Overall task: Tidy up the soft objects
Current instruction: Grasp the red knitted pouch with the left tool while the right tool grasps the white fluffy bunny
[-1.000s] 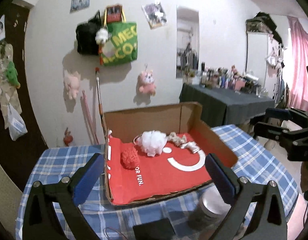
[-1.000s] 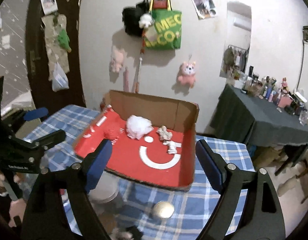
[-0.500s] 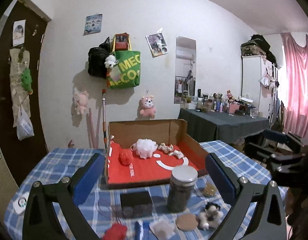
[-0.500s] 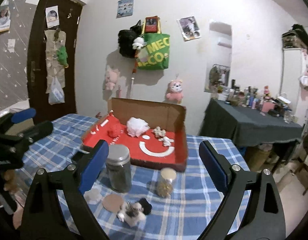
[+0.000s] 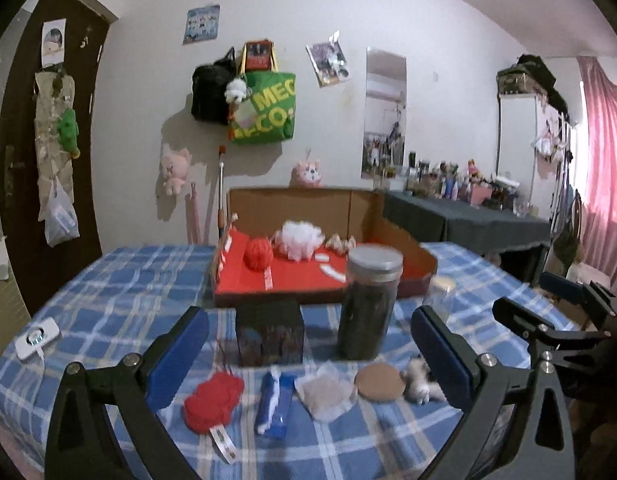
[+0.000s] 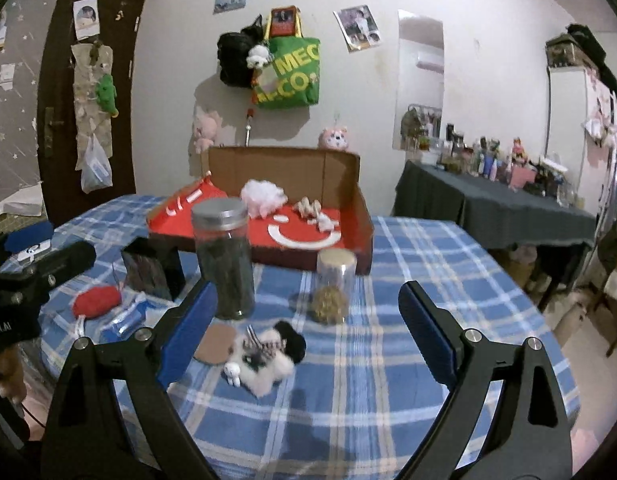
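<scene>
A cardboard box [image 5: 308,280] with a red floor stands on the checked table and holds a red yarn ball [image 5: 259,255], a white pouf [image 5: 301,239] and small pale pieces [image 6: 312,209]. Near the front edge lie a red soft toy [image 5: 213,400], a blue packet [image 5: 273,404], a clear pouch [image 5: 326,394], a round tan pad [image 5: 379,381] and a black-and-white plush [image 6: 268,354]. My left gripper [image 5: 308,352] hangs open above the red toy and packet. Open too, my right gripper [image 6: 304,324] is over the plush, holding nothing.
A tall dark jar [image 5: 370,304] with a metal lid, a small jar [image 6: 332,286] and a dark box [image 5: 270,334] stand between the front items and the cardboard box. A white tag [image 5: 37,337] lies at the table's left. A dark side table [image 6: 492,208] stands to the right.
Both grippers have pulled back from the cardboard box and sunk lower. The jars, dark box and soft items at the table's front have come into view. Both stayed open.
</scene>
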The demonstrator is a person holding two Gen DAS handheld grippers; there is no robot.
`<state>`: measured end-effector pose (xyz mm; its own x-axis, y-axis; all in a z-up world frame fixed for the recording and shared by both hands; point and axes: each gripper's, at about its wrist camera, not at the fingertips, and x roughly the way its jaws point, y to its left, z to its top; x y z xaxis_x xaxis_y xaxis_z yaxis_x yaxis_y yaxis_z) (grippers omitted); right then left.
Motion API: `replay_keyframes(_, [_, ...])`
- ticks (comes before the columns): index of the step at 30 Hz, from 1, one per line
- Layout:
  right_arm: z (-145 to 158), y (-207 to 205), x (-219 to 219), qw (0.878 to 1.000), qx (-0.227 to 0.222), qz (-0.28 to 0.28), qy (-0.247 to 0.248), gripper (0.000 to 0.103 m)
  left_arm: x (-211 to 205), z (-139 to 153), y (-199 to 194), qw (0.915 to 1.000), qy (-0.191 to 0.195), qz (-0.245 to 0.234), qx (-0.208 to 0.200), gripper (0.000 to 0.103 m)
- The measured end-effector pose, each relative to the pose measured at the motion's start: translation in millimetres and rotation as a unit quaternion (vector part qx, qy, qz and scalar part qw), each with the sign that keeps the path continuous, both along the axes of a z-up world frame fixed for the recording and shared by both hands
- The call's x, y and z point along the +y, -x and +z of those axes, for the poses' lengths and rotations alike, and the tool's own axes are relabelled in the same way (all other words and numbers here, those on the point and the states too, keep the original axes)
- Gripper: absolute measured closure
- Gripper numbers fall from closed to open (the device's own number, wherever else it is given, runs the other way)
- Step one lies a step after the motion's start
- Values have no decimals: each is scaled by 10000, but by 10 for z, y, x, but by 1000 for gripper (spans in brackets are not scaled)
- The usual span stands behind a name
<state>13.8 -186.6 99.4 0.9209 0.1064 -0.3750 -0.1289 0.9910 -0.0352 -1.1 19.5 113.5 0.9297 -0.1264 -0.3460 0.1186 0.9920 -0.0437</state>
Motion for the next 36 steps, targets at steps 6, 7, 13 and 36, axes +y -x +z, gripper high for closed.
replay_keyframes(6, [-252,-55,16,9997,142,-120,161,10,-39,-308,-112,9992,-44,5,386,0])
replay_keyframes(7, [-288,-59,29,9996,154,-124,196,10,-40,-354,-114,9991,-70,14,418,0])
replay_keyframes(13, [-529,-120,76,9988,362,-120,323,10,-54,-590,-193,9975,-109,56,692,0])
replay_keyframes(36, [-819,-372,251,9951,966,215,-37,10,604,-777,-519,9899,-181,773,1173,0])
